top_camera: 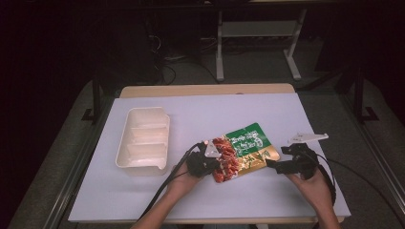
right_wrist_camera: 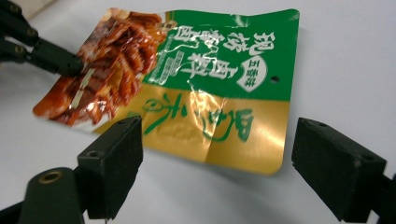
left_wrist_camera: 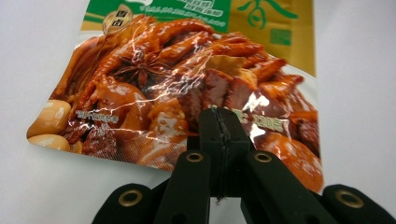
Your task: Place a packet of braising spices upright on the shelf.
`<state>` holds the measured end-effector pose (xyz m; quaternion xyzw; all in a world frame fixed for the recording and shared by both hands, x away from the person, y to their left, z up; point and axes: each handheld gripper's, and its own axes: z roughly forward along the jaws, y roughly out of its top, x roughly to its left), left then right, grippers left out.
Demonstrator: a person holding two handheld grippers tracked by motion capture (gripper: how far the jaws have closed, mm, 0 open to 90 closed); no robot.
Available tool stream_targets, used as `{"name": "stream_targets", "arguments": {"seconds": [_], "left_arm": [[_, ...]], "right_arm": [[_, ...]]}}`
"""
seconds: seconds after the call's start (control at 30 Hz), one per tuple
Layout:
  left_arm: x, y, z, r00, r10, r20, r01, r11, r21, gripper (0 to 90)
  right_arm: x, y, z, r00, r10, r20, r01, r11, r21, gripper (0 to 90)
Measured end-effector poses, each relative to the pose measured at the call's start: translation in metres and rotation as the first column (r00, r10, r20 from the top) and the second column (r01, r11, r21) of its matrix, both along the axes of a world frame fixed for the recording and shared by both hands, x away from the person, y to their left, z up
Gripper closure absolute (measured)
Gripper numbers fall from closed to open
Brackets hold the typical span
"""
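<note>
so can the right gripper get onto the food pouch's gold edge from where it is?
Probably yes. The right gripper has its jaws open, facing the gold edge of the food pouch, with bare table between them. The left gripper is shut on the opposite end, out of the way.

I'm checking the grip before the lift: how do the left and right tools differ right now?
The left tool is shut, its jaws pinching the pouch's red picture end; the right tool is open, jaws wide apart. The left one touches the pouch; the right one sits just off its gold edge, holding nothing. Both have black jaws and point at the same pouch on the white table.
</note>
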<state>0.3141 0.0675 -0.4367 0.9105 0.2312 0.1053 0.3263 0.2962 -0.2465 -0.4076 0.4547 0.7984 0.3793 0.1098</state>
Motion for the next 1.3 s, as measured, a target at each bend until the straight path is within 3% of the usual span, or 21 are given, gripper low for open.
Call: {"name": "stream_targets", "arguments": {"seconds": [0.07,0.23,0.37,0.47,0.53,0.57,0.7,0.73,0.77,0.8,0.83,0.9,0.97,1.0,1.03,1.2,1.23,1.3], "left_arm": [[0.001,0.0,0.0,1.0,0.007,-0.006,-0.007,0.9999,-0.01,89.8],[0.0,-0.004,0.001,1.0,0.0,0.005,0.0,0.9996,0.03,89.8],[0.0,-0.005,0.0,1.0,0.006,0.002,-0.007,0.9993,0.037,89.9],[-0.001,-0.006,0.0,0.9999,0.009,0.007,-0.009,0.9992,0.039,89.9],[-0.001,-0.006,0.0,0.9999,0.003,0.015,-0.004,0.9988,0.049,89.9],[-0.001,-0.006,0.0,0.9999,0.006,0.012,-0.007,0.9988,0.048,89.9],[-0.001,-0.006,0.0,0.9999,0.008,0.011,-0.009,0.9987,0.05,89.9],[-0.002,-0.006,0.0,0.9999,0.01,0.011,-0.011,0.9987,0.049,89.9],[-0.002,-0.007,0.0,0.9999,0.011,0.012,-0.012,0.9987,0.05,89.9],[-0.002,-0.007,0.0,0.9999,0.012,0.012,-0.013,0.9986,0.051,89.9],[-0.003,-0.008,0.0,0.9998,0.014,0.014,-0.015,0.9986,0.05,89.9],[-0.002,-0.007,0.0,0.9999,0.013,0.011,-0.014,0.9985,0.054,89.9],[-0.002,-0.007,0.0,0.9999,0.015,0.009,-0.015,0.9984,0.055,89.9],[-0.002,-0.007,0.0,0.9999,0.015,0.009,-0.015,0.9984,0.055,89.9],[-0.003,-0.008,0.0,0.9998,0.018,0.013,-0.018,0.9983,0.055,89.9],[-0.003,-0.008,0.0,0.9998,0.014,0.014,-0.015,0.9981,0.06,89.9],[-0.002,-0.008,0.0,0.9998,0.013,0.015,-0.013,0.9981,0.061,89.9],[-0.003,-0.008,0.0,0.9998,0.014,0.015,-0.015,0.9979,0.062,89.9]], "right_arm": [[0.01,0.002,-0.002,0.9999,-0.003,-0.016,0.003,1.0,0.003,17.3],[0.029,0.004,-0.011,0.9973,-0.023,-0.069,0.022,0.9997,-0.006,19.3],[0.042,0.002,-0.023,0.9892,-0.066,-0.131,0.065,0.9978,-0.014,25.0],[0.045,0.0,-0.027,0.9838,-0.08,-0.16,0.082,0.9966,0.005,26.4],[0.047,-0.001,-0.031,0.978,-0.072,-0.196,0.077,0.9968,0.019,30.6],[0.047,-0.002,-0.033,0.9781,-0.045,-0.203,0.054,0.9977,0.04,37.4],[0.044,-0.001,-0.032,0.9745,-0.027,-0.223,0.045,0.9963,0.073,41.4],[0.043,0.0,-0.032,0.9733,-0.021,-0.229,0.043,0.9948,0.092,43.5],[0.041,-0.001,-0.031,0.974,0.004,-0.227,0.03,0.9893,0.143,45.9],[0.041,-0.001,-0.031,0.974,0.004,-0.227,0.03,0.9893,0.143,45.9],[0.039,-0.002,-0.029,0.9761,0.025,-0.216,0.015,0.9831,0.183,47.2],[0.038,0.0,-0.028,0.9754,0.044,-0.216,0.003,0.9771,0.213,47.5],[0.037,0.002,-0.029,0.9727,0.056,-0.225,-0.003,0.9728,0.232,48.2],[0.037,0.002,-0.029,0.9727,0.056,-0.225,-0.003,0.9728,0.232,48.2],[0.038,0.005,-0.032,0.9673,0.06,-0.247,-0.005,0.9765,0.215,47.9],[0.036,0.007,-0.04,0.9689,0.052,-0.242,0.012,0.9659,0.259,51.0],[0.035,0.008,-0.043,0.9619,0.081,-0.261,0.007,0.9473,0.32,53.7],[0.035,0.01,-0.045,0.9636,0.079,-0.255,0.008,0.9456,0.325,53.8]]}}
